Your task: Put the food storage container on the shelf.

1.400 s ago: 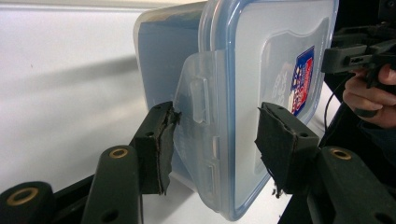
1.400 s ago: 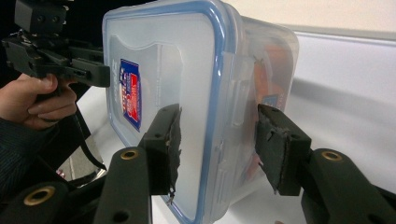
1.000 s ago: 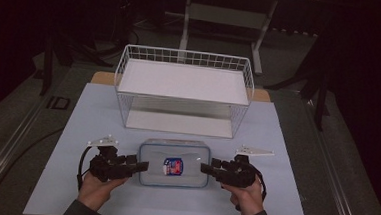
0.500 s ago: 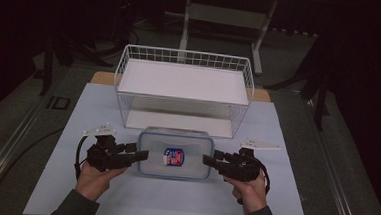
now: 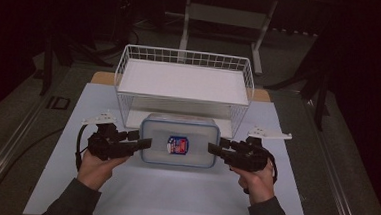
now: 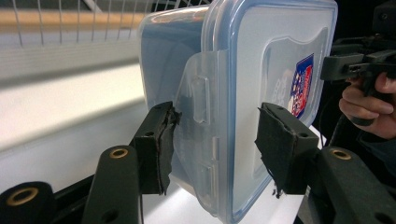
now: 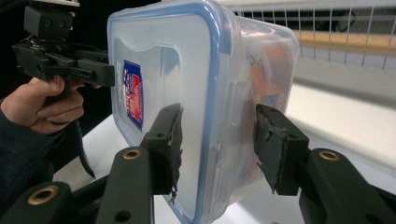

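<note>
With each gripper's jaws clamping an end of the clear blue-rimmed plastic lidded box (image 5: 180, 140), left gripper (image 5: 143, 143) and right gripper (image 5: 215, 150) should keep it level entering the white wire basket shelf (image 5: 186, 58).

High view: fixed above the person's side, facing forward and down across the table (image 5: 64, 180). Each gripper view sits close behind its own jaws, facing inward along the table. All three share the lidded container (image 5: 179, 140) (image 6: 261, 70) (image 7: 187, 70); each gripper view also takes in the opposite hand.
</note>
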